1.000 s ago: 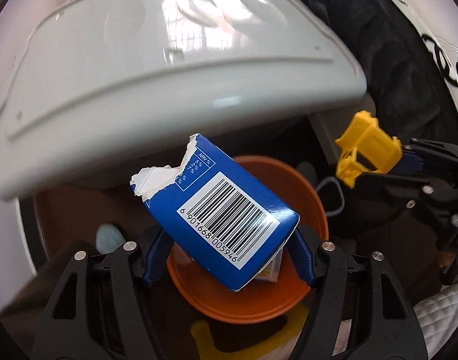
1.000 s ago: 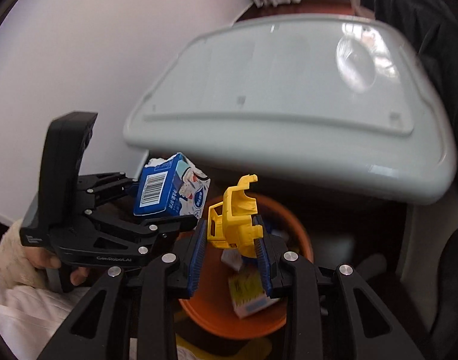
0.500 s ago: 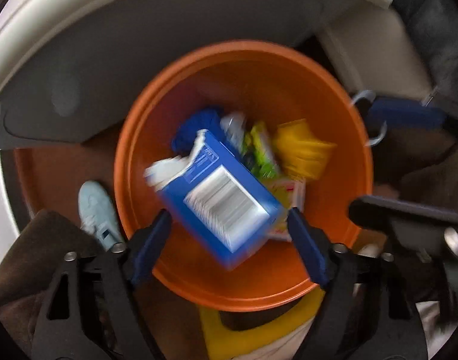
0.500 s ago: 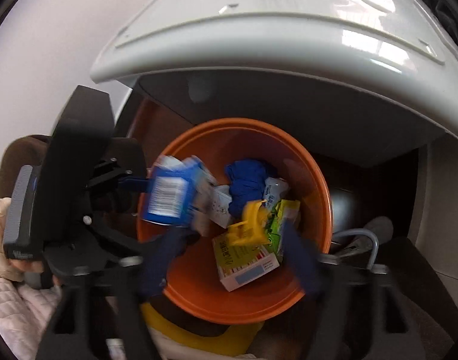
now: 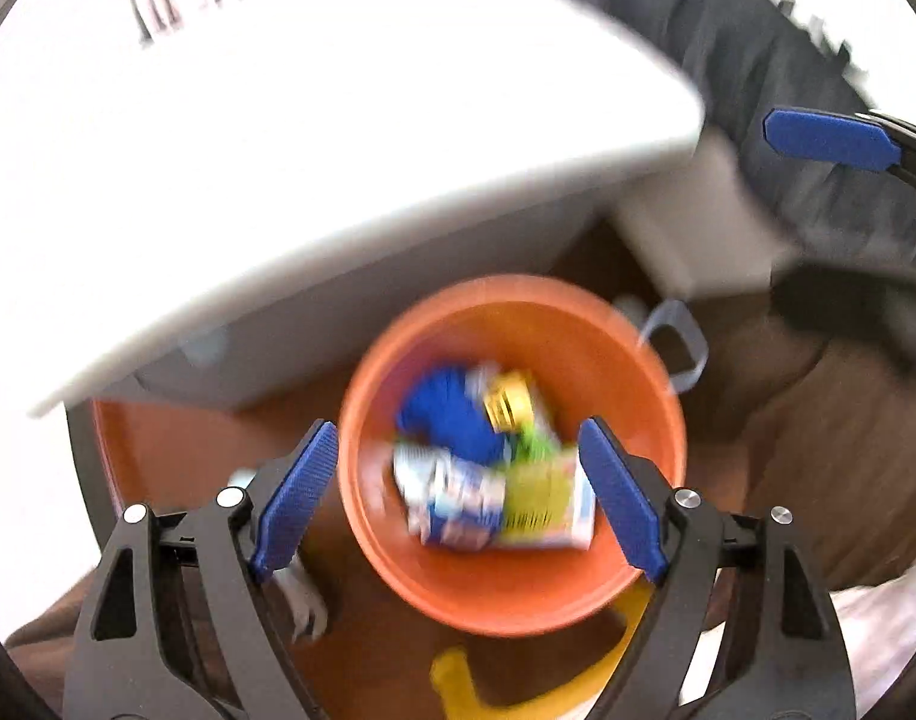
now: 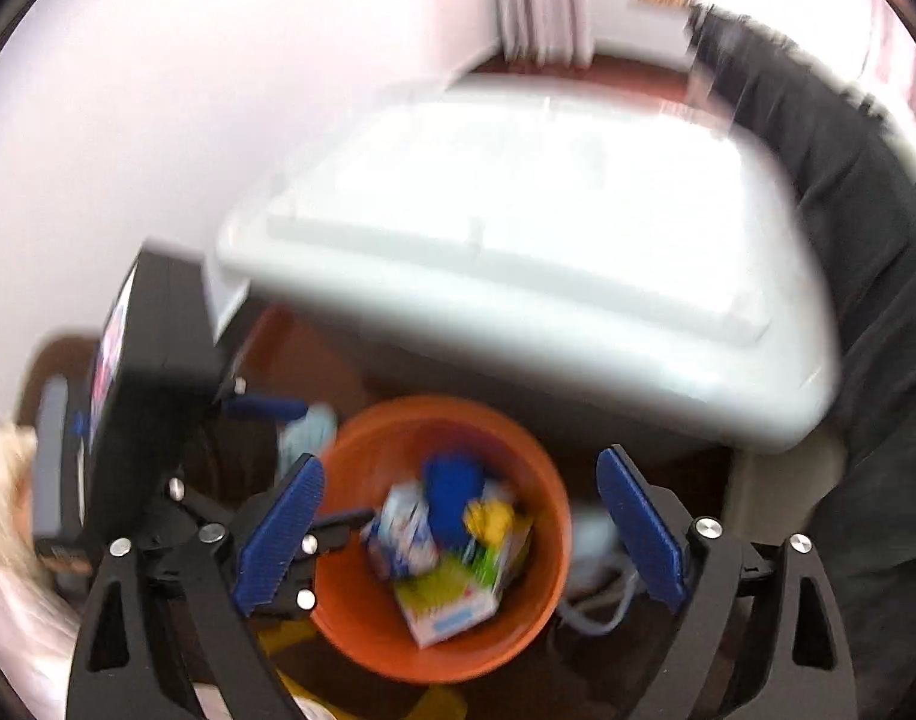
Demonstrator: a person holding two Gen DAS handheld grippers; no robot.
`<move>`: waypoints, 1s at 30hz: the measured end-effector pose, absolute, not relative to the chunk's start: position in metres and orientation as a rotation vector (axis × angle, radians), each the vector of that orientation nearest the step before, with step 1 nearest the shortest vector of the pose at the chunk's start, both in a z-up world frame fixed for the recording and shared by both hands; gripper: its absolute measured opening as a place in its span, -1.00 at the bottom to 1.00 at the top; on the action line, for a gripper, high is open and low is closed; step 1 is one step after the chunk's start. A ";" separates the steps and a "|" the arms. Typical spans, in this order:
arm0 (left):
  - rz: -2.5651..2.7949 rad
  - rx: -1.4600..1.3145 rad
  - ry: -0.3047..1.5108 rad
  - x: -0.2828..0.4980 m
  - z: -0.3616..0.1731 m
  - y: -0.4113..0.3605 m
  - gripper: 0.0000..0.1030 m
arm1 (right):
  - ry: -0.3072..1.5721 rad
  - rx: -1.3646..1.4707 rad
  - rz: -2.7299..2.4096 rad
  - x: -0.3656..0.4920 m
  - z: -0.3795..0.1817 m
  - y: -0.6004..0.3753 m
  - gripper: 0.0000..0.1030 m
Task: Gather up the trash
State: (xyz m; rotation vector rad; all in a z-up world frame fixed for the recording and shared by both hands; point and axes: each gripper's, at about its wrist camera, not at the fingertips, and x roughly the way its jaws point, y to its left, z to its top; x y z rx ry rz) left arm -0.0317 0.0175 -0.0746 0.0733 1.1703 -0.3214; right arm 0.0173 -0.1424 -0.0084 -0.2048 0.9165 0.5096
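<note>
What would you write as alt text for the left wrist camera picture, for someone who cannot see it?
An orange bin sits below the open, empty left gripper, holding a blue-and-white carton, a yellow-green box, something dark blue and a small yellow piece. A white tabletop overhangs it. The picture is motion-blurred.

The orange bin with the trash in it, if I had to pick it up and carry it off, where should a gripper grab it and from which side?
Probably the rim of the orange bin, from above. The bin stands upright with its mouth open upward, so one finger can go inside the wall and one outside. The near side looks freest: the white table overhangs the far edge. The trash sits low in the middle, clear of the rim.
</note>
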 end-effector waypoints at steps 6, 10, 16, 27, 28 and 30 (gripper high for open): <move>-0.274 -0.028 1.054 -0.038 -0.048 0.037 0.66 | 0.650 -0.208 0.453 0.005 0.087 -0.142 0.89; -0.247 -0.064 1.096 -0.039 -0.057 0.043 0.66 | 0.570 -0.186 0.433 0.003 0.116 -0.149 0.89; -0.162 -0.050 1.005 -0.035 -0.036 0.054 0.66 | 0.544 -0.176 0.400 0.022 0.127 -0.148 0.89; -0.077 -0.112 0.868 0.030 0.011 0.080 0.67 | 0.575 -0.130 0.392 0.080 0.114 -0.131 0.89; -0.062 -0.101 0.865 0.037 0.012 0.081 0.67 | 0.578 -0.130 0.393 0.087 0.112 -0.128 0.89; -0.046 -0.092 0.854 0.047 0.013 0.084 0.67 | 0.579 -0.134 0.390 0.101 0.110 -0.122 0.89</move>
